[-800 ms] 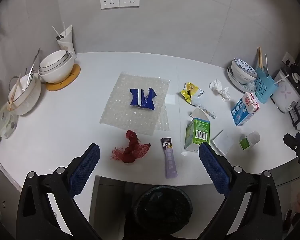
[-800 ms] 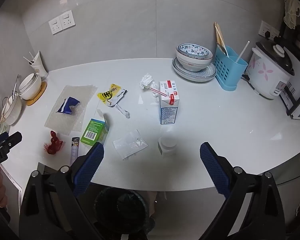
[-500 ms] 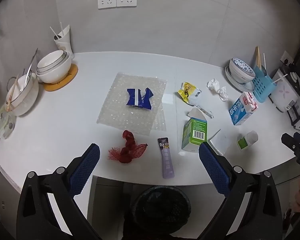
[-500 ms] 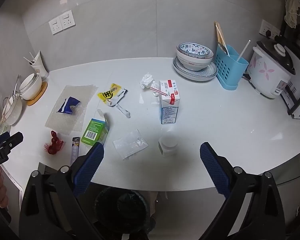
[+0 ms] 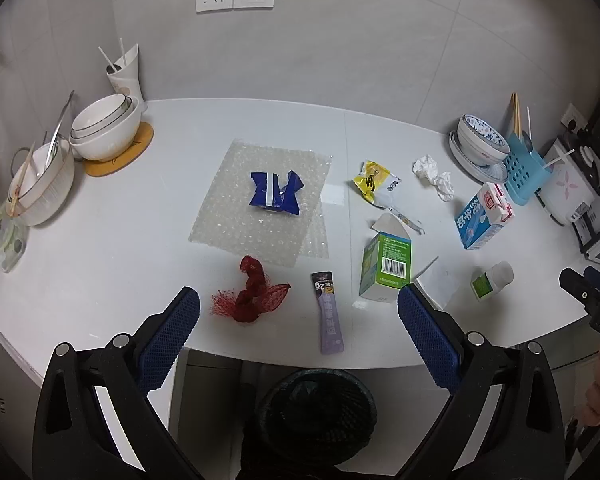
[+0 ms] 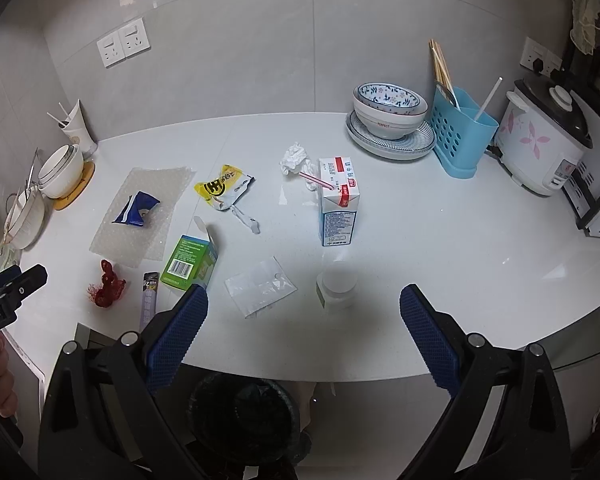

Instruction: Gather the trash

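Trash lies across a white counter [image 5: 100,248]: a red net bag [image 5: 250,296], a purple sachet [image 5: 330,314], a green carton [image 5: 386,266], a blue wrapper [image 5: 274,194] on bubble wrap [image 5: 228,216], a yellow packet [image 5: 374,182], crumpled tissue [image 5: 434,174], a milk carton [image 6: 338,200], a clear plastic bag [image 6: 258,292] and a small white cup [image 6: 338,284]. A black bin [image 5: 314,416] stands under the counter's front edge. My left gripper [image 5: 298,330] is open and empty, above the front edge. My right gripper [image 6: 302,330] is open and empty, short of the cup.
Stacked white bowls [image 5: 104,132] and a strainer bowl [image 5: 36,186] stand at the left. A patterned bowl on a plate [image 6: 390,114], a blue utensil caddy [image 6: 462,136] and a rice cooker [image 6: 544,144] stand at the back right. Each view shows the other gripper at its edge.
The left gripper has drawn back and risen a little, so the counter items sit slightly further off. The right view has hardly shifted. Both grippers stay open.
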`<state>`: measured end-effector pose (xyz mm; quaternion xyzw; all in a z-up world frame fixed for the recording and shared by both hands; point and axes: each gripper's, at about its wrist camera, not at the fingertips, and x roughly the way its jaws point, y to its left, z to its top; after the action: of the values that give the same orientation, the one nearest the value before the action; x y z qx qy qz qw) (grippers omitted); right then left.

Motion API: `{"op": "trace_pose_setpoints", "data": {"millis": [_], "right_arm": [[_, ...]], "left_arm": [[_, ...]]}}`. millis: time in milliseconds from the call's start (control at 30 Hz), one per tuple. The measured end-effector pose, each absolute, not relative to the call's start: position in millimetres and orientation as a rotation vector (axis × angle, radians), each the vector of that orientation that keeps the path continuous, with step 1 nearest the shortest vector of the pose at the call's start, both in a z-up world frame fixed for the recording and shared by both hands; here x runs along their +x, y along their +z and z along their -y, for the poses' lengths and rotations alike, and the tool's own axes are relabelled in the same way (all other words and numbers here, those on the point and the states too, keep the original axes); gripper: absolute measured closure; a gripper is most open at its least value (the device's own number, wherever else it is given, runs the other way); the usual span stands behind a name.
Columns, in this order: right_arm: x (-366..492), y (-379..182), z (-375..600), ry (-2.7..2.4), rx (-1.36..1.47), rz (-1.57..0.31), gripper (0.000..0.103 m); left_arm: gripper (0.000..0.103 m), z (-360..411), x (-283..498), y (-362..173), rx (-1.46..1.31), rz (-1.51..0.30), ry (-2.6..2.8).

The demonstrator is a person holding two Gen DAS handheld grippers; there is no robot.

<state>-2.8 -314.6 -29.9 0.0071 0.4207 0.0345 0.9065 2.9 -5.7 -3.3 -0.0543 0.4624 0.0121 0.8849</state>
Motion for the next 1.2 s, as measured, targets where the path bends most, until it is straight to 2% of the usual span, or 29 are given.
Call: {"op": "trace_pose_setpoints", "data": {"millis": [1200], "right_arm": [[-5.2,-30.3,316.1,0.075,0.021,-0.872,0.01]], "left_arm": [[0.006,13.3,2.9,-0.5,-0.09,-0.97,0.019]]}}
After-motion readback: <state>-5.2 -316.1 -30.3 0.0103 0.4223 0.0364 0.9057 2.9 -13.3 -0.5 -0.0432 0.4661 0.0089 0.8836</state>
